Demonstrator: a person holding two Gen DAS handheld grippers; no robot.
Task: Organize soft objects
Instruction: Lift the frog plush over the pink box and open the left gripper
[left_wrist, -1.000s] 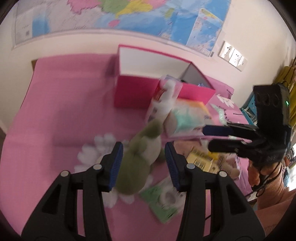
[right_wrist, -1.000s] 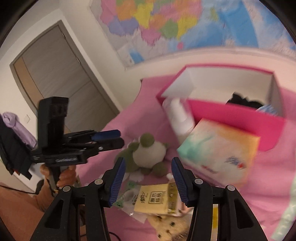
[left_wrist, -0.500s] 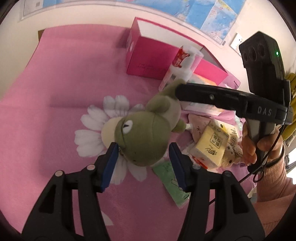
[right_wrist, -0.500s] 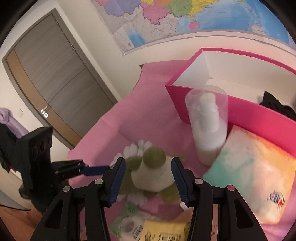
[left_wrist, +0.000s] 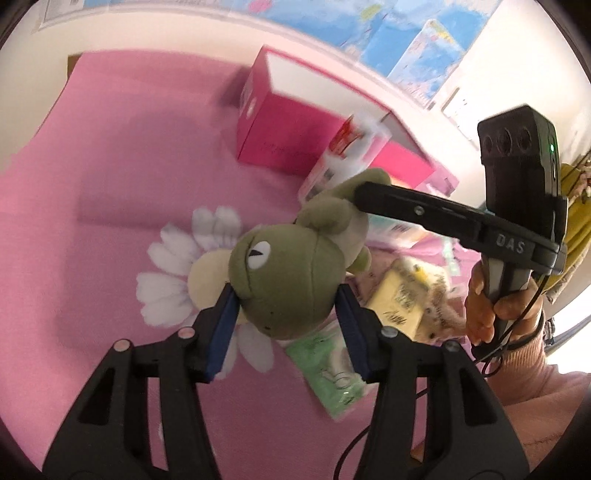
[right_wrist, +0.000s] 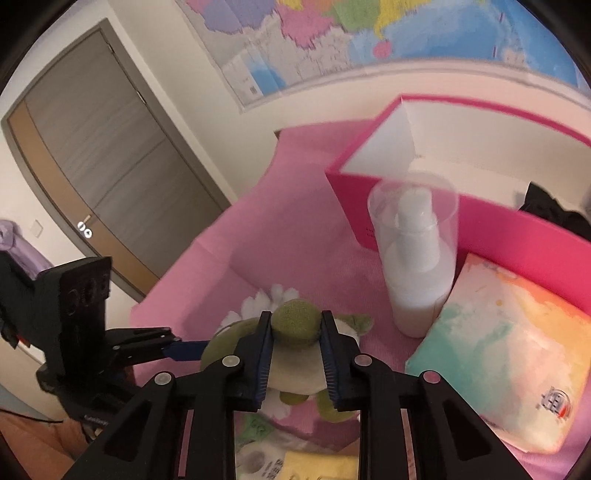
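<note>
A green plush frog (left_wrist: 291, 280) lies on the pink cloth. My left gripper (left_wrist: 286, 325) has its jaws around the frog's head, pads touching both sides. My right gripper (right_wrist: 295, 350) is shut on the frog's foot (right_wrist: 295, 320) and also shows in the left wrist view (left_wrist: 369, 192), reaching in from the right. The open pink box (left_wrist: 295, 136) stands behind, with a dark item inside (right_wrist: 550, 210).
A white bottle with a clear cap (right_wrist: 417, 266) stands before the box. A pastel tissue pack (right_wrist: 506, 376) lies to its right. A yellow packet (left_wrist: 402, 299), a green packet (left_wrist: 328, 373) and a fuzzy toy (left_wrist: 439, 314) lie near the frog.
My right gripper moved in and shut on the frog's foot. My left gripper closed in on the frog's head.
</note>
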